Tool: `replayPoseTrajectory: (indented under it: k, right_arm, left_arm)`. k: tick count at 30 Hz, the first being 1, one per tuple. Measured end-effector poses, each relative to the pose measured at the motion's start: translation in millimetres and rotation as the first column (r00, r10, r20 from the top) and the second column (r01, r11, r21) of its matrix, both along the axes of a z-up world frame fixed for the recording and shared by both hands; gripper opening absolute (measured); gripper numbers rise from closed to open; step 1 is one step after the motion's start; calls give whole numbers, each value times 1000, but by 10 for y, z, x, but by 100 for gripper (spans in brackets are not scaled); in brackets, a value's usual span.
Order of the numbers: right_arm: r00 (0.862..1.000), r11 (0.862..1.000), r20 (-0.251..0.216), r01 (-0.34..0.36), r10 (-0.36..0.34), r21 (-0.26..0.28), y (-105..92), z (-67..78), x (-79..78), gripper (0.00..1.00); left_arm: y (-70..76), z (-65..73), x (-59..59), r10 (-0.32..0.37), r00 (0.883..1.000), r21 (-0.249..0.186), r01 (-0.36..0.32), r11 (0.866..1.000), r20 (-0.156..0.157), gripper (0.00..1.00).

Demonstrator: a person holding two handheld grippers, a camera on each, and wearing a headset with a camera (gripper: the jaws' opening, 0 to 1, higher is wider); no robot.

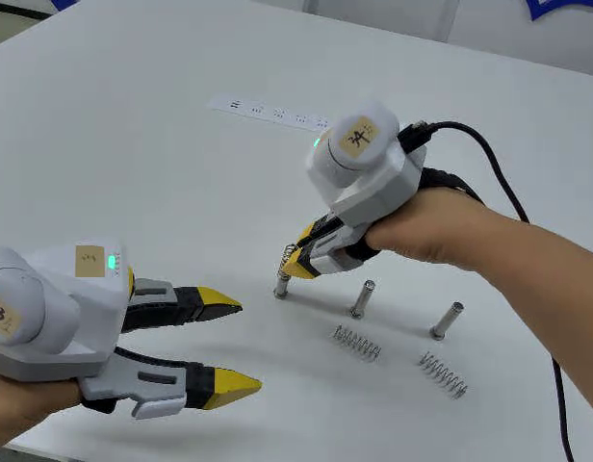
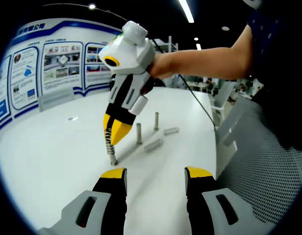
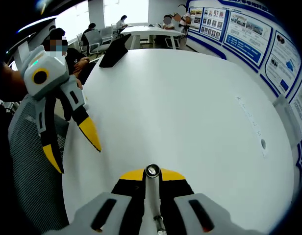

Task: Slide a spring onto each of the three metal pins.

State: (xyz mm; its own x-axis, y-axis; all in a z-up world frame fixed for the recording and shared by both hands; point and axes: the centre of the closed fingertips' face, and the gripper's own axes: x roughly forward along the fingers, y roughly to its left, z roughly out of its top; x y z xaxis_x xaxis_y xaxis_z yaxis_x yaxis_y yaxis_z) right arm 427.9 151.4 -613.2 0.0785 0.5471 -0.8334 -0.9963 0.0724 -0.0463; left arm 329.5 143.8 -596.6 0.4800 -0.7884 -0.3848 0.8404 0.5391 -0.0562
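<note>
Three short metal pins stand upright on the white table: left pin [image 1: 281, 286], middle pin [image 1: 362, 298], right pin [image 1: 447, 320]. My right gripper [image 1: 296, 262] is shut on a spring [image 1: 289, 257] that sits around the left pin [image 2: 113, 157], above its base. The pin's round top [image 3: 152, 171] shows between the shut right gripper [image 3: 152, 177]. Two loose springs [image 1: 357, 343] [image 1: 443, 373] lie in front of the other pins. My left gripper [image 1: 241, 346] hovers open and holds nothing, to the left of the pins; its open tips [image 2: 156, 174] point at them.
A white power strip [image 1: 268, 112] lies further back on the table [image 1: 133, 144]. A black cable [image 1: 508, 192] trails from the right gripper over the person's forearm. Wall posters, a mesh chair [image 2: 254, 161] and seated people [image 3: 168, 22] surround the table.
</note>
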Motion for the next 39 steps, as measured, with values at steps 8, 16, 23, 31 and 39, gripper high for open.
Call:
replayPoseTrajectory:
  k: [8,16,23,31,39]
  right_arm:
    - [1000,1000,-4,6,-6,-18,10,-170,-16,11]
    - [1000,1000,-19,9,-9,-11,27,-252,-24,11]
    - [1000,1000,-9,6,-6,-3,-2,-222,-9,12]
    - [999,999,8,40,-40,35,-100,-79,17,15]
    - [997,994,46,64,-68,86,-255,165,-83,16]
  left_arm:
    - [13,-12,3,0,1000,6,0,1000,-6,48]
    - [19,0,22,3,1000,8,-3,1000,-5,48]
    - [0,5,26,-11,1000,19,11,1000,-5,47]
    - [-60,27,62,-53,999,42,53,998,0,46]
    - [-123,7,54,-78,997,43,78,996,-7,46]
